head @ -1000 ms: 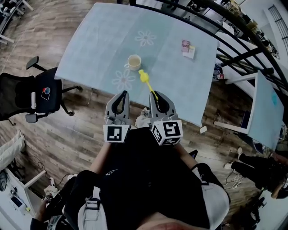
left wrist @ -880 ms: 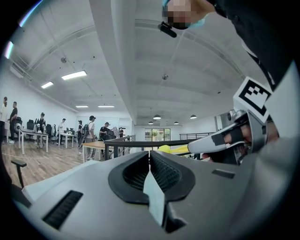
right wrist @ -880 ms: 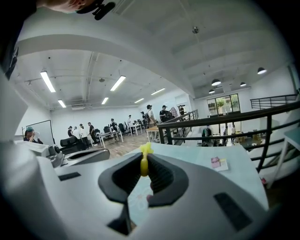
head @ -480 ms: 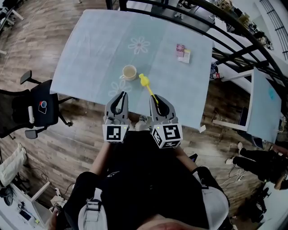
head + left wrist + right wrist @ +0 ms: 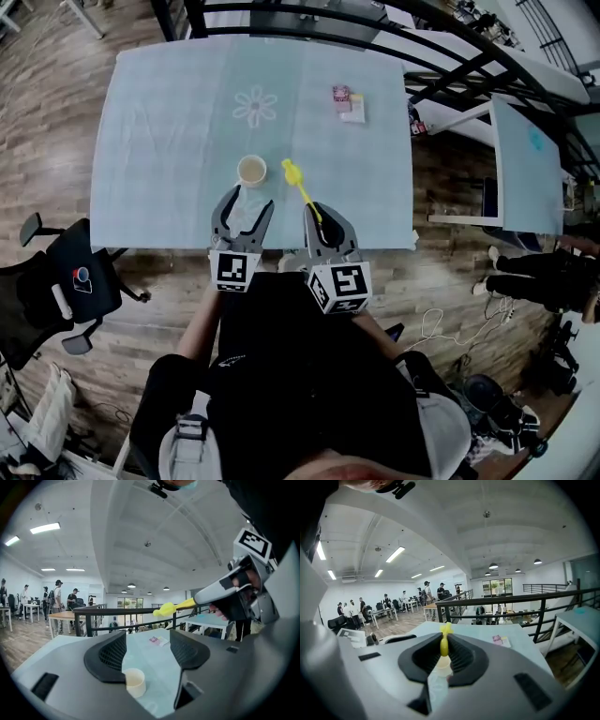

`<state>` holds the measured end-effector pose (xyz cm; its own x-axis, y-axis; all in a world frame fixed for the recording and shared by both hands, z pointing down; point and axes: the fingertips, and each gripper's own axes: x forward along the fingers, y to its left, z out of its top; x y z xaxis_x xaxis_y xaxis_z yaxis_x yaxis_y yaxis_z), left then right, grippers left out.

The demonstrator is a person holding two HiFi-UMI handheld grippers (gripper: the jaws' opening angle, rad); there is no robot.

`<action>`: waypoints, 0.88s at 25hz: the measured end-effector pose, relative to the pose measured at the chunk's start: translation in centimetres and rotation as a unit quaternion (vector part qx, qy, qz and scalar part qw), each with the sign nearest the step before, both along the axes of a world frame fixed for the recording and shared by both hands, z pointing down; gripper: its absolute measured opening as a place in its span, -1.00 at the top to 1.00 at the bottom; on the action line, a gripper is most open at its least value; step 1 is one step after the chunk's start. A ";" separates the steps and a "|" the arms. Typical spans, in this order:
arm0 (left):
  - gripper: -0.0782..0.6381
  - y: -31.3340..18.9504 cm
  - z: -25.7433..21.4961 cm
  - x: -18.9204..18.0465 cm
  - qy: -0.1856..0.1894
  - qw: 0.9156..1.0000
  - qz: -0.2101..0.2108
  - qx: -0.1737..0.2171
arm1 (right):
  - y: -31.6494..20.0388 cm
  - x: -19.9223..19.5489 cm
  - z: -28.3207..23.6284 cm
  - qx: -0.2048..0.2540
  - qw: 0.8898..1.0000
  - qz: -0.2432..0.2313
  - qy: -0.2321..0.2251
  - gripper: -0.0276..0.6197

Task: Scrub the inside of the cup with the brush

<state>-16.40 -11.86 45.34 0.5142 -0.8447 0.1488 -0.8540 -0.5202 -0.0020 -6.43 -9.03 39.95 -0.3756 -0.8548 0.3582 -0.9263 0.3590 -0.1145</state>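
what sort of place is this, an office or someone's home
Most likely an open-plan office or lab, seemingly on a raised level: a wheeled office chair stands on the wood floor, a black railing runs along the edge, and people stand among rows of desks beyond.

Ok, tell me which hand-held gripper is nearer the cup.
Left. The left hand-held gripper, its empty jaws just opening, is just short of the cup; the right hand-held gripper, holding the brush, sits farther right.
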 end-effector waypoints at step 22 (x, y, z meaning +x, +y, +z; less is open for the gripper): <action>-0.31 -5.5 16.0 -1.9 -0.053 0.990 0.083 -0.100 | -1.2 -3.4 2.2 -0.052 0.990 0.122 0.037 0.79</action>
